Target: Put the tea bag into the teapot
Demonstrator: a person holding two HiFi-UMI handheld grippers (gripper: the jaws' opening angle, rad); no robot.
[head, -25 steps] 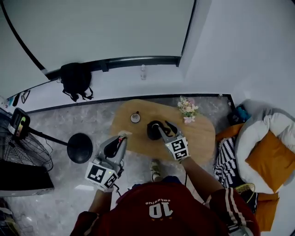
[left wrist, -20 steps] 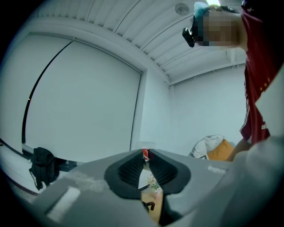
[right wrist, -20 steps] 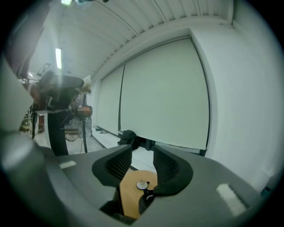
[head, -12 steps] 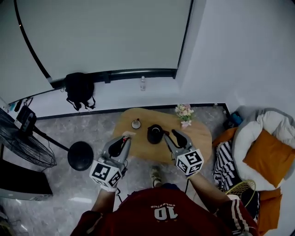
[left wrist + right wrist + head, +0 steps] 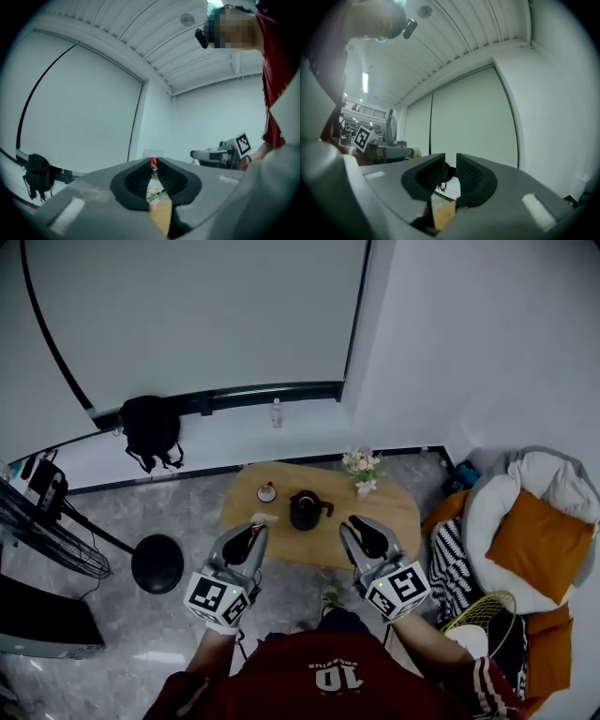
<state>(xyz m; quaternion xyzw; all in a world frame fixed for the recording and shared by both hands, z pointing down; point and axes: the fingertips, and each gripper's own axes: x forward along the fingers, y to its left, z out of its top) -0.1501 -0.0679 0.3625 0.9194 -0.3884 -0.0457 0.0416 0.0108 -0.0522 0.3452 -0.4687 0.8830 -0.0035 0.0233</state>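
A black teapot (image 5: 304, 509) stands on the oval wooden table (image 5: 394, 507). Held off the table's near left edge, my left gripper (image 5: 257, 527) is shut on the tea bag (image 5: 262, 518). The left gripper view shows the bag's red tag (image 5: 153, 162) pinched at the jaw tips. My right gripper (image 5: 354, 524) hovers above the table's near edge, to the right of the teapot. Its jaws are closing, a narrow gap still shows between them, and nothing is in it (image 5: 451, 168). Both grippers are held up and point out across the room.
A small cup (image 5: 267, 492) sits left of the teapot and a flower bunch (image 5: 360, 467) at the table's back right. On the floor are a round black fan base (image 5: 157, 563), a black backpack (image 5: 150, 427) by the wall, and a cushioned seat (image 5: 530, 531) at right.
My right gripper has drawn back from the teapot toward the person and its jaws have narrowed. The left gripper keeps hold of the tea bag and has barely moved.
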